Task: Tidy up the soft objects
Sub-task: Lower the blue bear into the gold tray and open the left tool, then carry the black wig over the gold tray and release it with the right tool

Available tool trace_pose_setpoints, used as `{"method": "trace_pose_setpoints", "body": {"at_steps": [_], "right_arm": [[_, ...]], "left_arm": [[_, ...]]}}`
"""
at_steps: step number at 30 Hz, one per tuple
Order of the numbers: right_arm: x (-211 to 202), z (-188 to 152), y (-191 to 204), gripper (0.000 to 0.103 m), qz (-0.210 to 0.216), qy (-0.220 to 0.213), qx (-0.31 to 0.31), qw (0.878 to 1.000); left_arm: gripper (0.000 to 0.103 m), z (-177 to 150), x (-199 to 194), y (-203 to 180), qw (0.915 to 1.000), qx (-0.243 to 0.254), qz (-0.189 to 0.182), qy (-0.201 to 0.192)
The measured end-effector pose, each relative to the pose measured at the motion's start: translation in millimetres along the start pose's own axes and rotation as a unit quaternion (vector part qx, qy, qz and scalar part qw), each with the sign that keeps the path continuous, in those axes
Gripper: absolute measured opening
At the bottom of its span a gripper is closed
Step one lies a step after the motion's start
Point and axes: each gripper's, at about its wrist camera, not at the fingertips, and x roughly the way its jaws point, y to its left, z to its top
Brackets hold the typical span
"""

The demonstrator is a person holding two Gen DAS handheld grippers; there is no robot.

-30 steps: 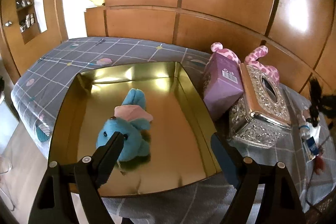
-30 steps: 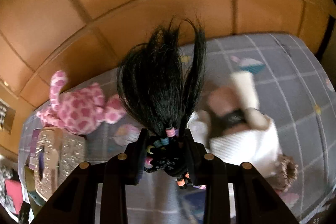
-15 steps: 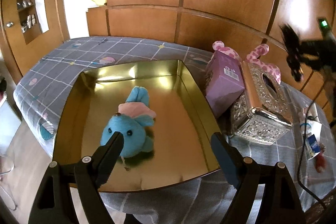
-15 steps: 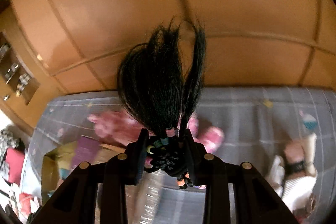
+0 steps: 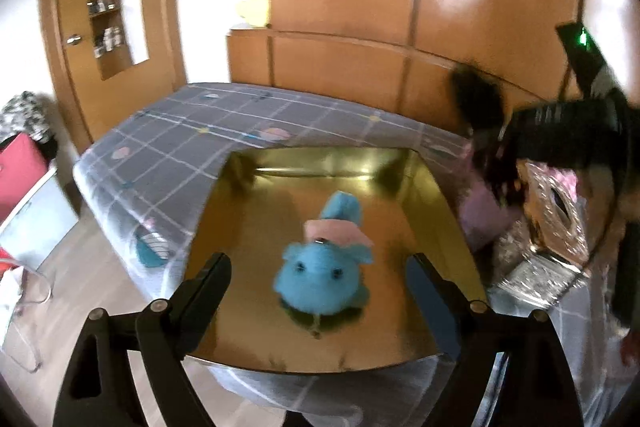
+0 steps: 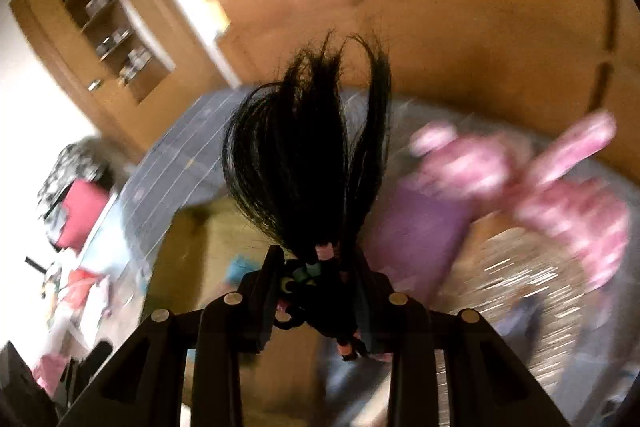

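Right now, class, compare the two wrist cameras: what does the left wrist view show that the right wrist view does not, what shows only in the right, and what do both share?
Only the left wrist view shows the open left gripper, whose jaws have just been opening with nothing between them, and the blue plush toy's face.

Only the right wrist view shows, close up, the coloured beads of the black-haired toy clamped in the right gripper.

Both show the shiny gold tray, the purple box, the silver ornate tissue box and the grey checked bedcover.
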Motion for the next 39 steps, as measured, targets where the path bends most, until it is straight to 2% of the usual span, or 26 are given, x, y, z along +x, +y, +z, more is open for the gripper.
{"method": "trace_pose_setpoints", "body": {"at_steps": [4, 8, 14, 19, 21, 39], "right_arm": [[39, -22, 30, 0.032, 0.027, 0.052, -0.005, 0.998], [68, -39, 48, 0.032, 0.027, 0.085, -0.011, 0.996], [87, -56, 59, 0.036, -0.017, 0.105, -0.042, 0.993], [74, -62, 55, 0.051, -0.041, 0.091, -0.055, 0.994], [69, -62, 56, 0.062, -0.044, 0.076, -0.058, 0.994], [-13, -74, 49, 0.063, -0.103, -0.042, -0.089, 0.990]], "left_arm": [[0.091, 2, -2, 15, 0.9996, -0.017, 0.023, -0.008], [0.093, 4, -6, 26, 0.9985, -0.025, 0.044, -0.022], [0.098, 8, -16, 29, 0.9961, -0.019, 0.071, -0.049], [0.098, 9, -19, 30, 0.9956, -0.017, 0.075, -0.054], [0.098, 9, -20, 29, 0.9956, -0.016, 0.074, -0.055], [0.098, 8, -34, 9, 0.9940, 0.020, 0.079, -0.073]]}}
